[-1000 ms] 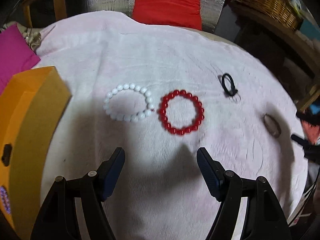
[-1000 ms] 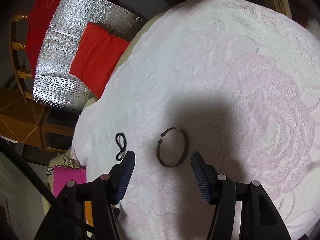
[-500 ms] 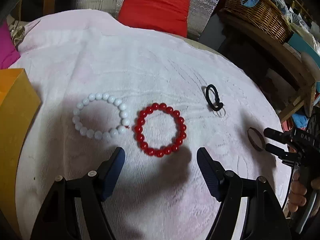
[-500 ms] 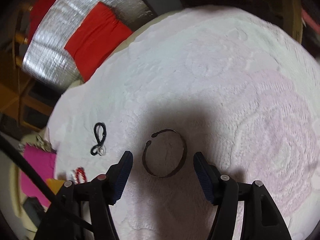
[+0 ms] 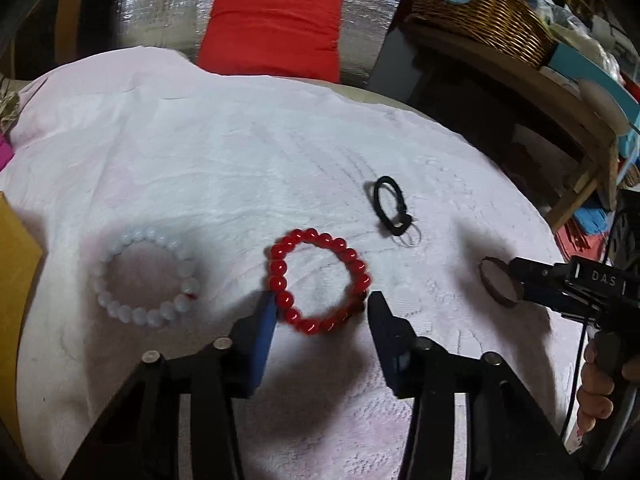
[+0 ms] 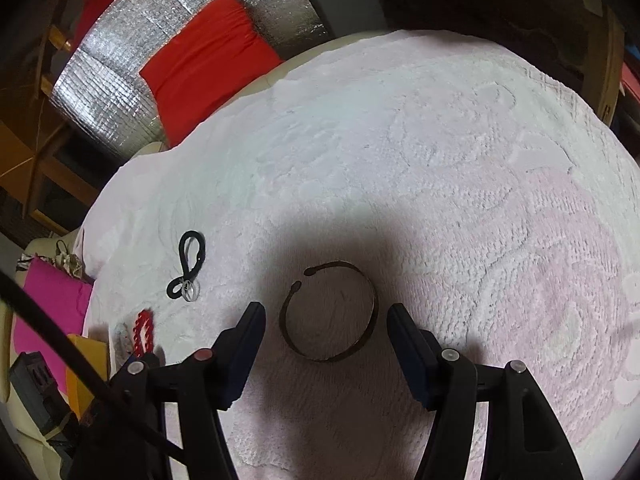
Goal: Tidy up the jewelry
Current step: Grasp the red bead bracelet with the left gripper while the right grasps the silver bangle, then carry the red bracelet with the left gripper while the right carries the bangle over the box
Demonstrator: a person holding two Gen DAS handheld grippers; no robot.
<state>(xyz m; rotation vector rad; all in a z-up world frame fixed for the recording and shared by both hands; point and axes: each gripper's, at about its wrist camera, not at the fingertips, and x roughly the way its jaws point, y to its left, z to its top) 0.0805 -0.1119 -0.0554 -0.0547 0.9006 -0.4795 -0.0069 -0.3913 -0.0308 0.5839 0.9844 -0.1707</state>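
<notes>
A red bead bracelet (image 5: 318, 282) lies flat on the pink-white towel (image 5: 208, 160). My left gripper (image 5: 320, 310) is open, its fingers on either side of the bracelet's near edge. A white bead bracelet (image 5: 146, 278) lies to its left and a black cord loop with a small ring (image 5: 392, 206) to its right. My right gripper (image 6: 326, 322) is open around a brown open bangle (image 6: 330, 312) that lies flat; this gripper also shows in the left wrist view (image 5: 524, 282), beside the bangle (image 5: 500, 286).
An orange box (image 5: 16, 276) stands at the towel's left edge. A red cushion (image 5: 272, 32) leans on silver foil behind. A wicker basket (image 5: 480, 8) sits on a wooden shelf at the back right. A pink cloth (image 6: 48, 308) lies beyond the left edge.
My left gripper has moved forward and right, and its fingers have narrowed around the red bracelet. My right gripper has come closer to the bangle, which now sits between its fingers.
</notes>
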